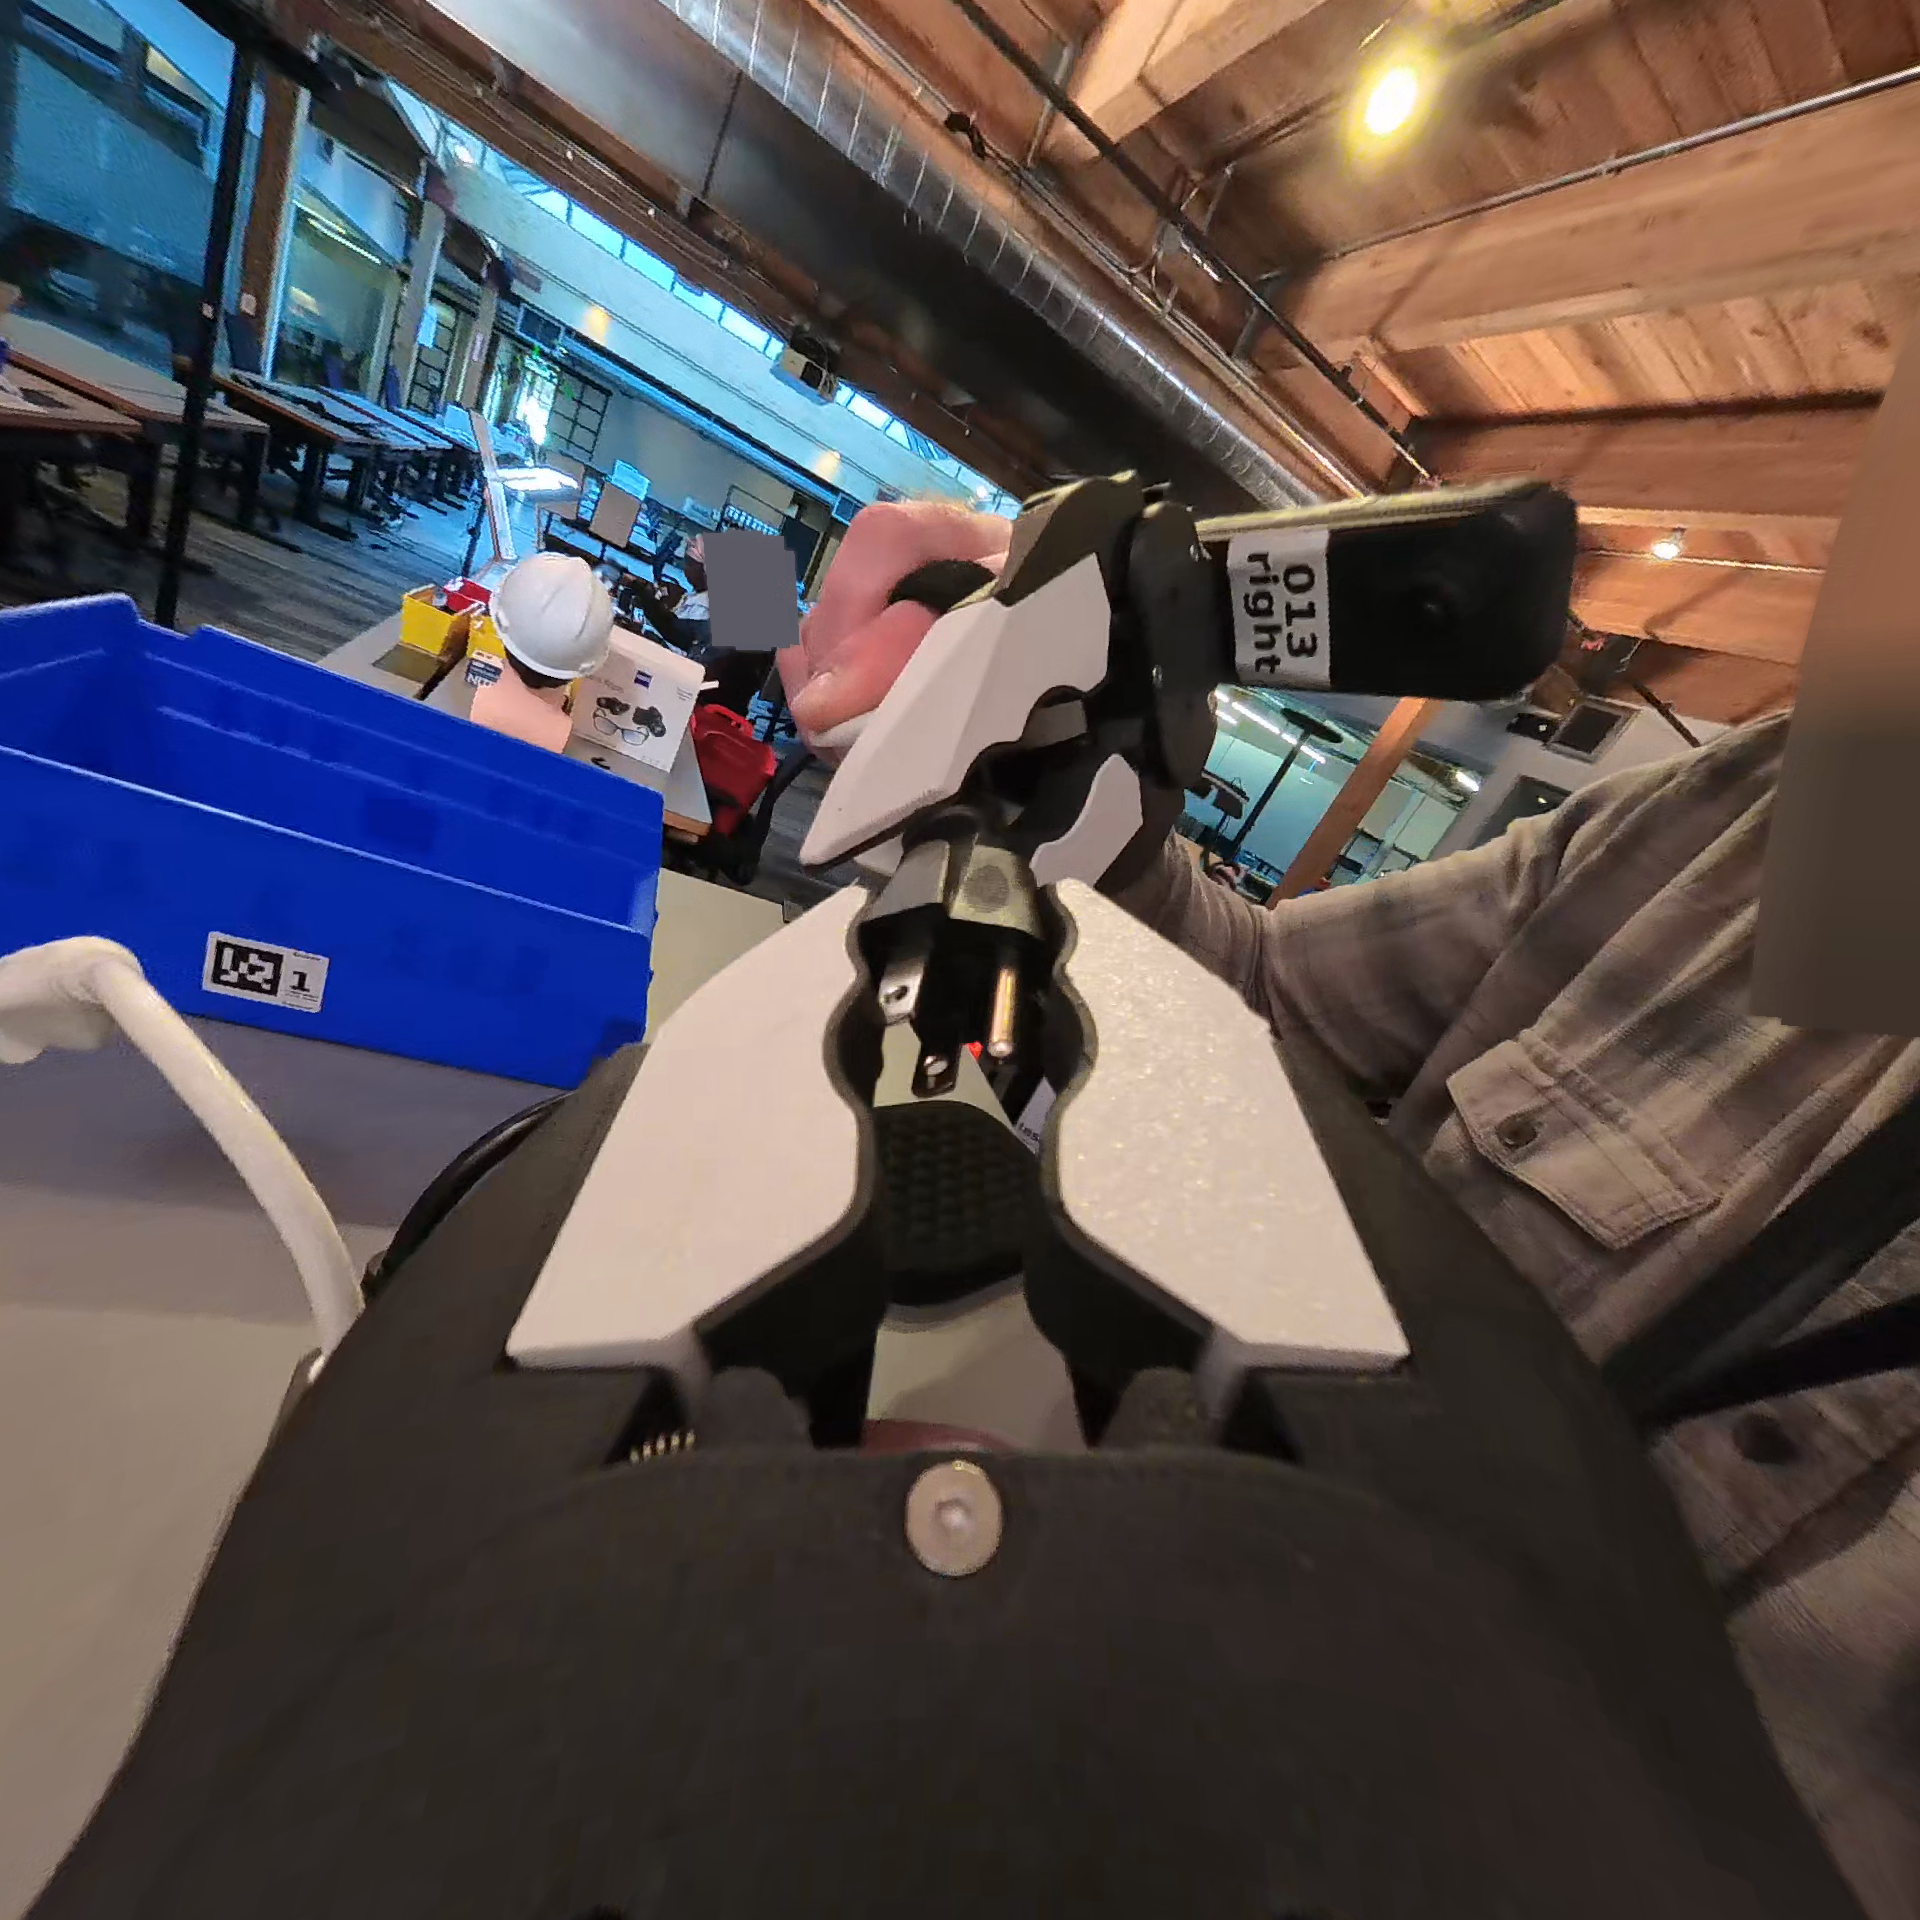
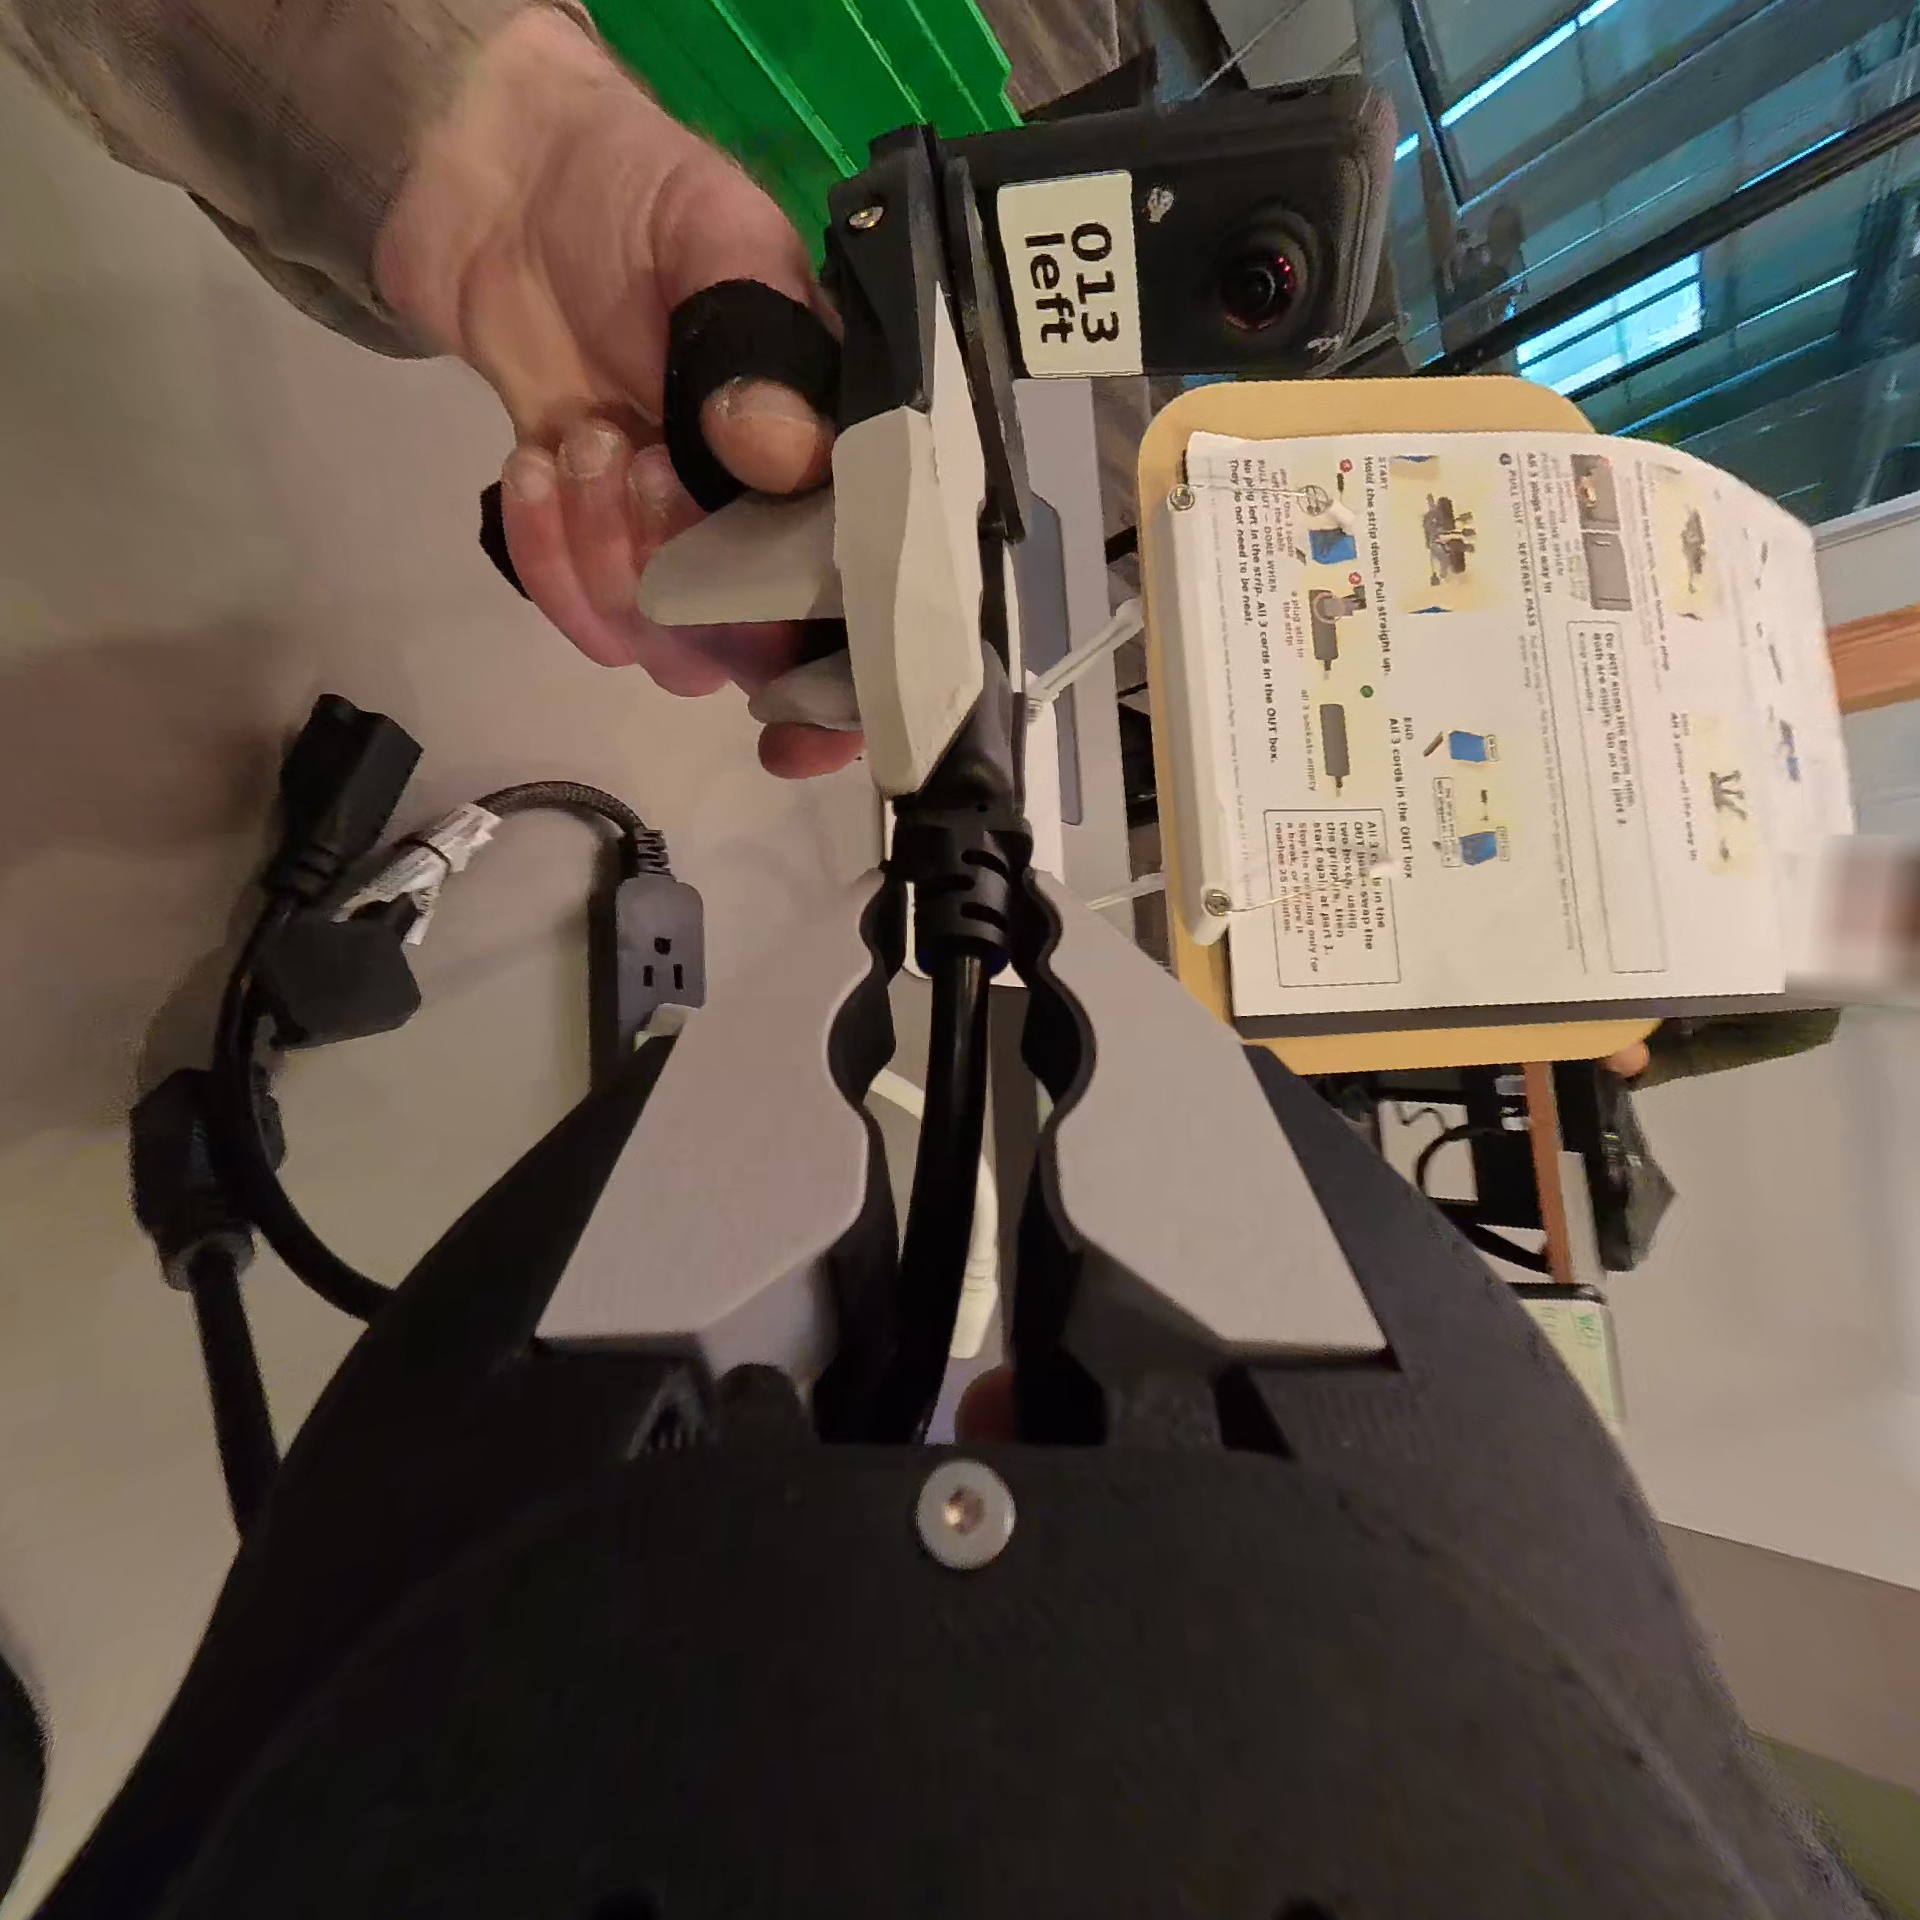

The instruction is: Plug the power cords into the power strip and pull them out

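A black power plug (image 1: 951, 914) with its metal prongs facing the left wrist camera sits between my left gripper's (image 1: 961, 904) white fingers, which are shut on it. My right gripper (image 2: 961, 894) is shut on the same cord's ribbed strain relief (image 2: 966, 883), just behind the plug. The cord (image 2: 940, 1122) runs back between its fingers. Each gripper shows in the other's view: the right one (image 1: 997, 821) tip to tip with the left, and the left one (image 2: 935, 748) likewise. The black power strip (image 2: 665, 951) lies on the table to the left, one socket showing.
A blue bin (image 1: 312, 831) stands at the left on the pale table (image 1: 135, 1351), with a white cable (image 1: 239, 1122) beside it. More black cords and plugs (image 2: 332, 790) lie near the strip. A green bin (image 2: 862, 73) and an instruction sheet on a board (image 2: 1455, 727) are beyond. Less than 4 cm separates the two grippers' tips.
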The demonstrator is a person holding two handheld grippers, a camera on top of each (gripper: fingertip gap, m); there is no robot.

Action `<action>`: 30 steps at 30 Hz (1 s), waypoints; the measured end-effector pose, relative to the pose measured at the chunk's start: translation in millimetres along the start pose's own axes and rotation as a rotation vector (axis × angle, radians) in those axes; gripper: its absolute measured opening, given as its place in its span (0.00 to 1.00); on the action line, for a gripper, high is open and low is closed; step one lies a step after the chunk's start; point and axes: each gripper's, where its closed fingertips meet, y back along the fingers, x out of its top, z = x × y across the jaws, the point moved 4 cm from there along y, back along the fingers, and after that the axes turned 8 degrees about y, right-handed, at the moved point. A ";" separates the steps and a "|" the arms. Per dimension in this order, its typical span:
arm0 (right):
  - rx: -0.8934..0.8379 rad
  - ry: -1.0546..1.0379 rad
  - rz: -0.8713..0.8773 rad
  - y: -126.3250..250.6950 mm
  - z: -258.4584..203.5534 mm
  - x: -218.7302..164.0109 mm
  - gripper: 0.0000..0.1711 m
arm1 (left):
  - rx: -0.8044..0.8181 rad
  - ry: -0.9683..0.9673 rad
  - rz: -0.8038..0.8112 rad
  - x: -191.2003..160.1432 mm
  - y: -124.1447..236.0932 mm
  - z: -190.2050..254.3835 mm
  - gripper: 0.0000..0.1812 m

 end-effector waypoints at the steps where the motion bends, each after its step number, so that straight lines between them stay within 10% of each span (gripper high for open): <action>1: -0.015 0.020 -0.004 -0.4 0.7 0.3 0.10 | -0.004 -0.002 0.014 0.7 0.4 -0.2 0.14; 30: -0.126 -0.020 0.198 -11.6 -8.3 10.4 0.13 | -0.256 0.131 0.155 -10.6 -2.6 -3.0 0.13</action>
